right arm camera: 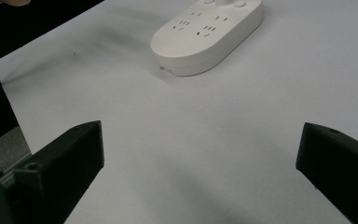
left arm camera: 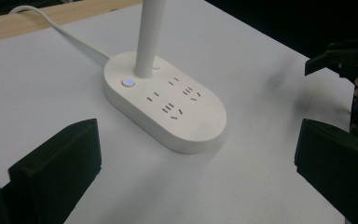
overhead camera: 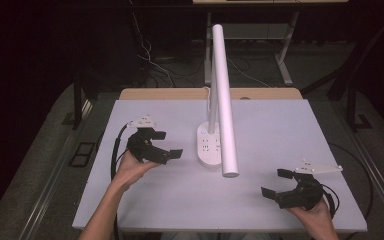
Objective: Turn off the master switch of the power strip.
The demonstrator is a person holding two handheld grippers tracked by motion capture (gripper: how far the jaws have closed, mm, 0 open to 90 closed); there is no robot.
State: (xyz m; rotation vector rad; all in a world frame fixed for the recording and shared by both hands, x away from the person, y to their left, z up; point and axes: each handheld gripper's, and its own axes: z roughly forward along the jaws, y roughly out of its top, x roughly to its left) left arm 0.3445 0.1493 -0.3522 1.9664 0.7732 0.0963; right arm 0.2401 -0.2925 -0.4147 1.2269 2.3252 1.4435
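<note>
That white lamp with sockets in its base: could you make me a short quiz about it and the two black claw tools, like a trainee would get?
1. True or false: the left gripper is clamped on the lamp base.
2. Which is lit on the base? A) a small blue button B) a red screen C) nothing
3. Fill in: the white cable runs from the base toward the table's ___ edge.

Key
1. False: its jaws stand wide apart, short of the base, holding nothing; the right gripper is open too.
2. A.
3. Far: the wooden strip there.
</note>
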